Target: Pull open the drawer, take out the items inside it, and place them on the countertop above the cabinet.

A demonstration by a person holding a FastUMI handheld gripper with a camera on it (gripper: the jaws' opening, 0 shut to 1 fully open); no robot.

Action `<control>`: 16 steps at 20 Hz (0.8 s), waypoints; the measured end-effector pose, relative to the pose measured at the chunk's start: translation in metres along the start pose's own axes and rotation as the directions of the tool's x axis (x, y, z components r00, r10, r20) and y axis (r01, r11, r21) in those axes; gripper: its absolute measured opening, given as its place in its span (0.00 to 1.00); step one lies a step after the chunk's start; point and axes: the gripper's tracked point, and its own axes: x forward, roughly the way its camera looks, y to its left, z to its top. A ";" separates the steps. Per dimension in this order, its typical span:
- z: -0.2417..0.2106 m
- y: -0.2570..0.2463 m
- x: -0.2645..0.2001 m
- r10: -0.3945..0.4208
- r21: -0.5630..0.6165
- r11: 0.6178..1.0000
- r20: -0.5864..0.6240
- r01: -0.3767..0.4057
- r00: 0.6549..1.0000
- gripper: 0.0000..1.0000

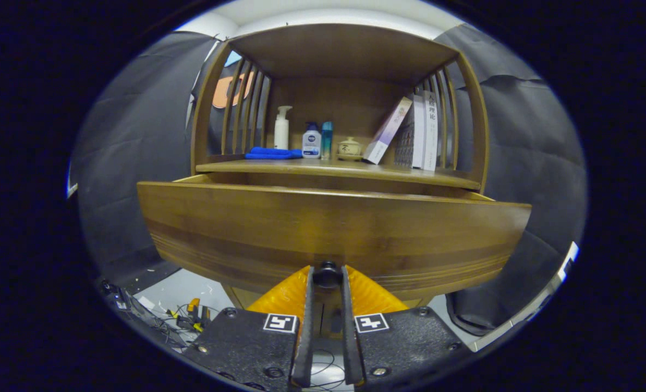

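A wooden cabinet's drawer (328, 228) stands pulled out toward me, its wide front panel close ahead. My gripper (327, 276) is shut on the drawer's dark round knob (327, 271), one finger pressing on each side of it. The drawer's inside is hidden behind its front panel. Above the drawer runs the countertop (345, 170), which carries a folded blue cloth (273, 153), a white pump bottle (282, 128), a small white bottle (311, 141), a teal bottle (327, 140), a small ceramic pot (349, 147) and leaning books (410, 133).
Slatted wooden sides (244, 106) and a top board enclose the countertop shelf. Black cloth hangs to the left and right of the cabinet. On the floor lower left lie cables and tools (189, 316).
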 end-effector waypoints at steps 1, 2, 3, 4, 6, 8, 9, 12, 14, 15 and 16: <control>-0.003 0.000 -0.004 0.003 0.008 1.000 -0.006 -0.003 1.000 0.26; -0.007 0.002 -0.008 0.006 0.015 1.000 -0.017 -0.006 1.000 0.26; -0.006 0.003 -0.012 0.010 0.012 1.000 -0.008 -0.010 1.000 0.26; -0.008 0.004 -0.018 0.012 0.012 1.000 -0.011 -0.012 1.000 0.26; -0.011 0.007 -0.024 0.018 -0.005 1.000 -0.009 -0.018 1.000 0.26; -0.014 0.009 -0.031 0.022 -0.002 1.000 -0.009 -0.022 1.000 0.26; -0.015 0.009 -0.035 0.023 -0.001 1.000 -0.009 -0.023 1.000 0.26; -0.020 0.010 -0.045 0.023 -0.014 1.000 -0.008 -0.023 1.000 0.26; -0.022 0.013 -0.052 0.031 -0.023 0.999 -0.004 -0.031 1.000 0.26; -0.024 0.014 -0.055 0.035 -0.019 0.999 -0.006 -0.035 0.999 0.26; -0.025 0.014 -0.057 0.039 -0.017 0.999 -0.007 -0.039 0.999 0.26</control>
